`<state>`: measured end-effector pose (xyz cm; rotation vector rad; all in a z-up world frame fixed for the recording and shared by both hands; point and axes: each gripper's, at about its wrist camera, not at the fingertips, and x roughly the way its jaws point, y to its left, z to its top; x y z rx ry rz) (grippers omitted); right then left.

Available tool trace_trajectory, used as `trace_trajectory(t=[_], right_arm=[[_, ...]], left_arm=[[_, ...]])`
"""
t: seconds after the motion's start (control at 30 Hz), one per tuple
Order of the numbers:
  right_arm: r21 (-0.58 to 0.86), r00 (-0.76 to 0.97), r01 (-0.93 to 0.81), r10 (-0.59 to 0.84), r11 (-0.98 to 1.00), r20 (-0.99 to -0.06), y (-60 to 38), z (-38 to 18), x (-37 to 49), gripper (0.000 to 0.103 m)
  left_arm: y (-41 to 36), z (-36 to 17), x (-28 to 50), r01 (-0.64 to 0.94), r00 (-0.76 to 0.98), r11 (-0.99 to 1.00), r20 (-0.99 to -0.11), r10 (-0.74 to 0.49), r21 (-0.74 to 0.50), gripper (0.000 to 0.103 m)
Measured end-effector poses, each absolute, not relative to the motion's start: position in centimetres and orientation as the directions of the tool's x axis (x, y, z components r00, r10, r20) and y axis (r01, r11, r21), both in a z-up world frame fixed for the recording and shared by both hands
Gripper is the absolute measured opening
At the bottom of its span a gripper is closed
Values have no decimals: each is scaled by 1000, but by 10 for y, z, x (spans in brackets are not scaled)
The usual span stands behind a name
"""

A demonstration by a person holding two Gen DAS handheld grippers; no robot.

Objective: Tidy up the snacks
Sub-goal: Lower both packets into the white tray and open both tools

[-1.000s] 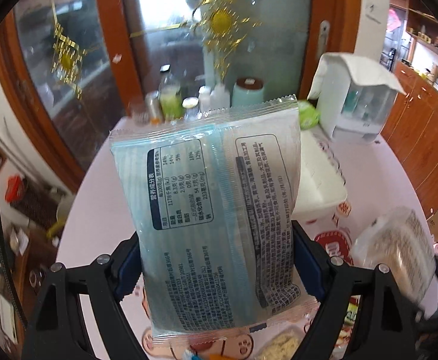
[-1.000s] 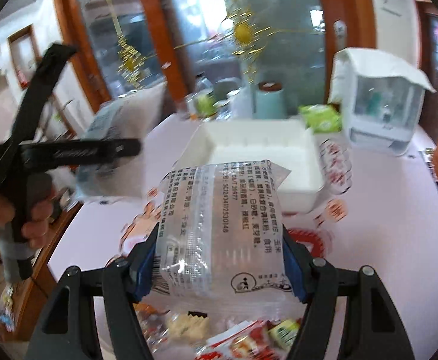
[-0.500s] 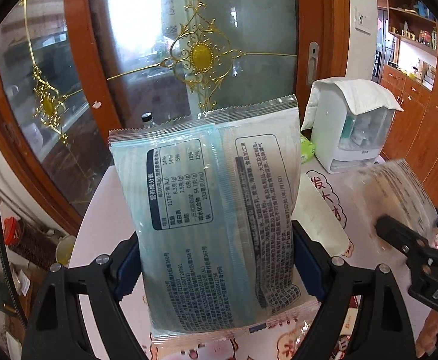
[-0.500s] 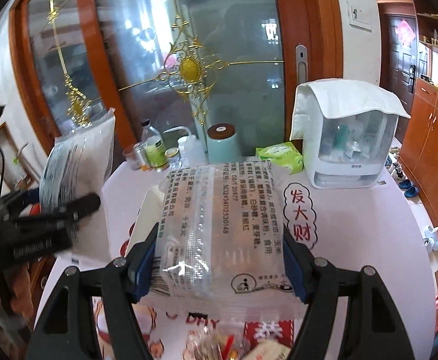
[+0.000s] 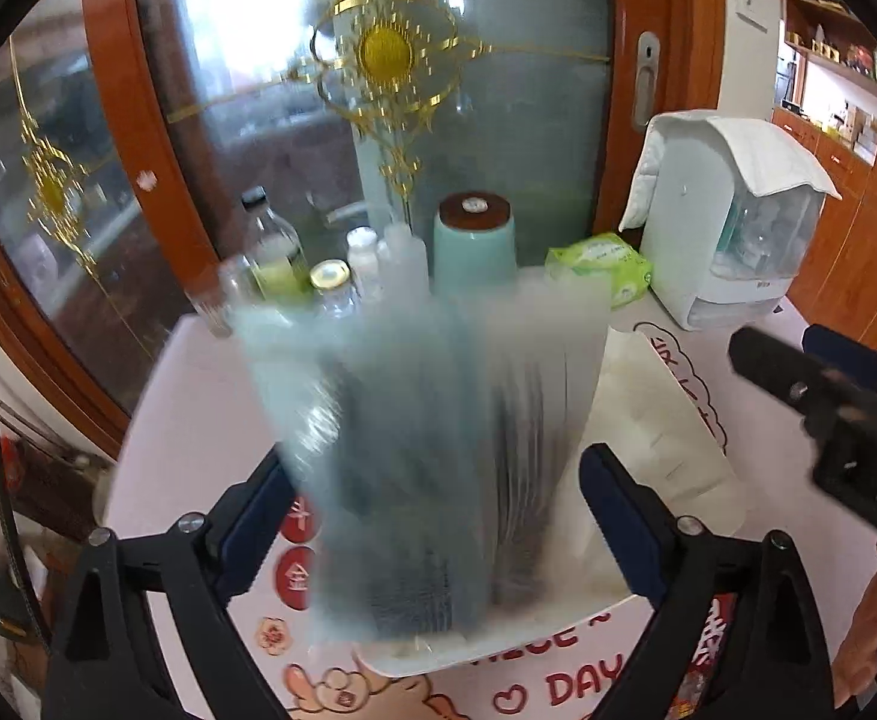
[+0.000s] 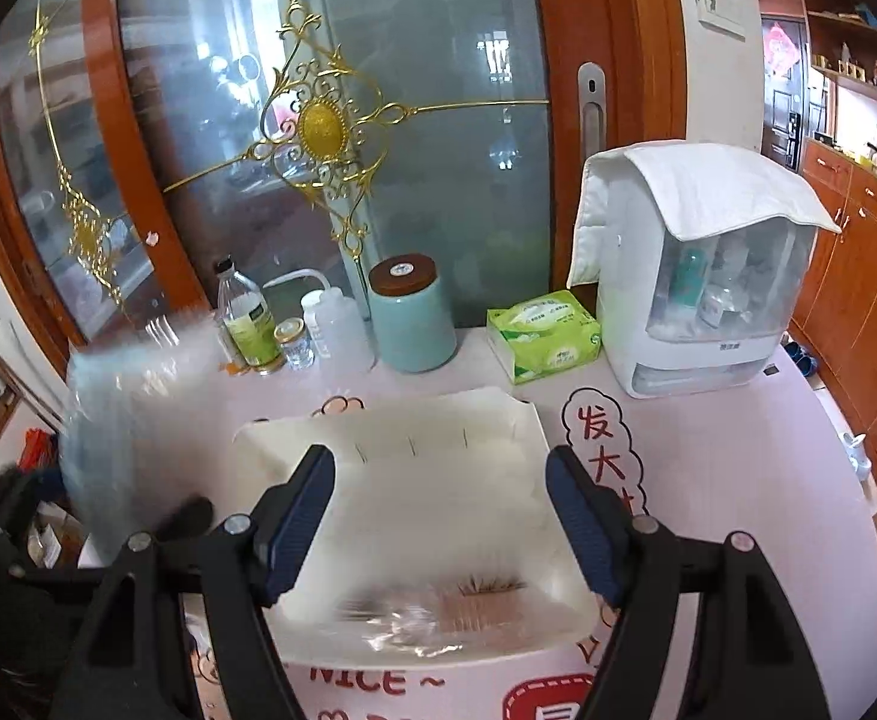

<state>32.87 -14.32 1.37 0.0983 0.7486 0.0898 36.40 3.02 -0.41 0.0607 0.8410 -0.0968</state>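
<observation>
Both packets left the jaws — clear packet (image 6: pixel 432 615) below right gripper (image 6: pixel 438 516).

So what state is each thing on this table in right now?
Left tongs: opening, blurred blue snack packet dropping between them.
Right tongs: open, nothing between them.
White tray: on the table, clear snack packet lying inside, blurred.
Teal jar: upright, brown lid on.
Green tissue pack: lying flat.
Oil bottle: upright, capped.
White appliance: cloth draped over its top.
</observation>
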Motion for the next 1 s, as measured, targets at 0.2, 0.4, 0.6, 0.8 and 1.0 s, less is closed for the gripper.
trace_trajectory(t=[0.2,0.4,0.6,0.8,1.0], right_arm=[[134,720,-60,136,989,-680,-144,9,332,77],[162,705,-55,153,985,-692,-148,4,331,77],[160,701,-68,161,985,-694,-147,6,324,77],[152,691,-78,163,985,-704,-146,8,310,77],[147,692,-93,170,985,-701,-148,16,290,77]], left_arm=[[39,-24,380,109,588,991,-798,-132,-83,101],[41,-23,377,90,583,990,-800,-143,-111,101],[43,-13,365,79,613,993,-782,-117,-87,101],[44,1,346,46,646,997,-760,-76,-61,101],[39,18,316,36,694,999,-720,-26,0,101]])
